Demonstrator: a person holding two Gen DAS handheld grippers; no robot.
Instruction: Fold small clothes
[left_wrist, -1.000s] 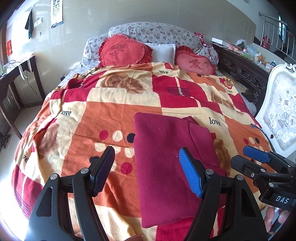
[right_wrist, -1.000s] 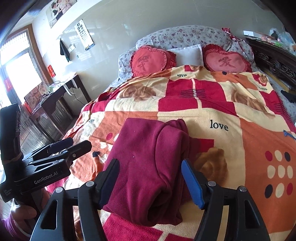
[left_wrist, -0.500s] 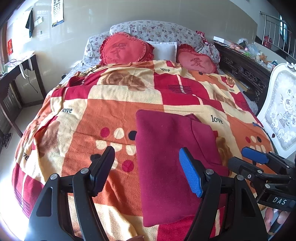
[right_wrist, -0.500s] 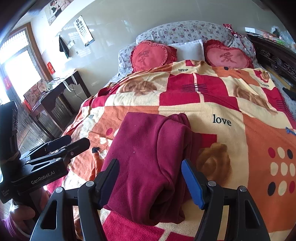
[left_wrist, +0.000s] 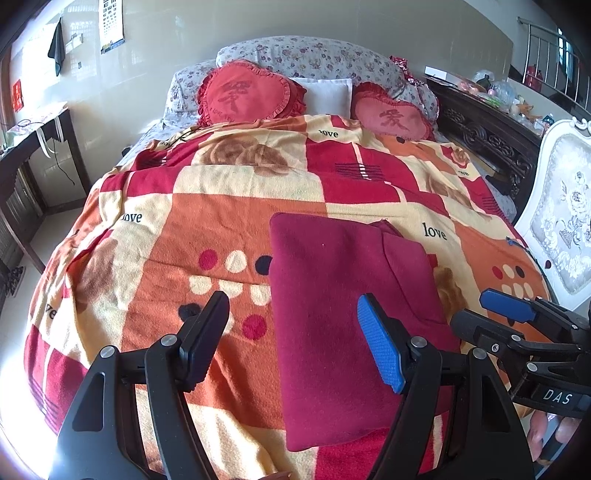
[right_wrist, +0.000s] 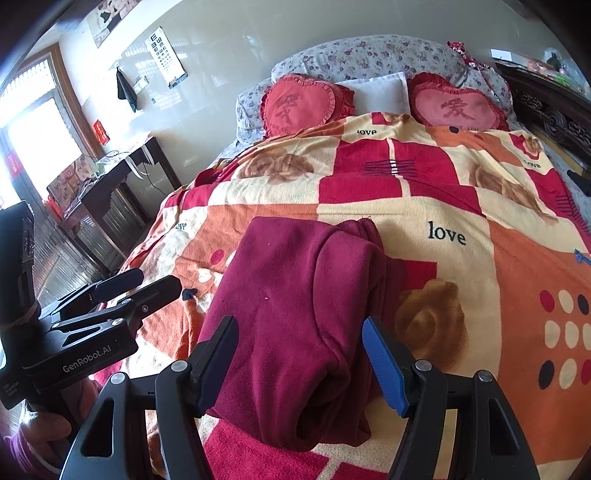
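Note:
A dark red fleece garment (left_wrist: 343, 314) lies folded into a long rectangle on the patterned bed blanket (left_wrist: 207, 229). It also shows in the right wrist view (right_wrist: 295, 314), with a rolled fold along its right side. My left gripper (left_wrist: 295, 339) is open and empty, hovering above the garment's near left edge. My right gripper (right_wrist: 301, 358) is open and empty, hovering above the garment's near end. The right gripper also shows in the left wrist view (left_wrist: 491, 317), and the left gripper in the right wrist view (right_wrist: 147, 284).
Two red heart cushions (left_wrist: 251, 92) (left_wrist: 391, 118) and floral pillows (left_wrist: 303, 55) lie at the bed's head. A dark desk (left_wrist: 22, 147) stands left of the bed. A carved dark cabinet (left_wrist: 491, 144) and a white chair (left_wrist: 565, 206) stand to the right.
Both grippers have drawn back and risen slightly from the garment; both stay open. The folded garment has not moved.

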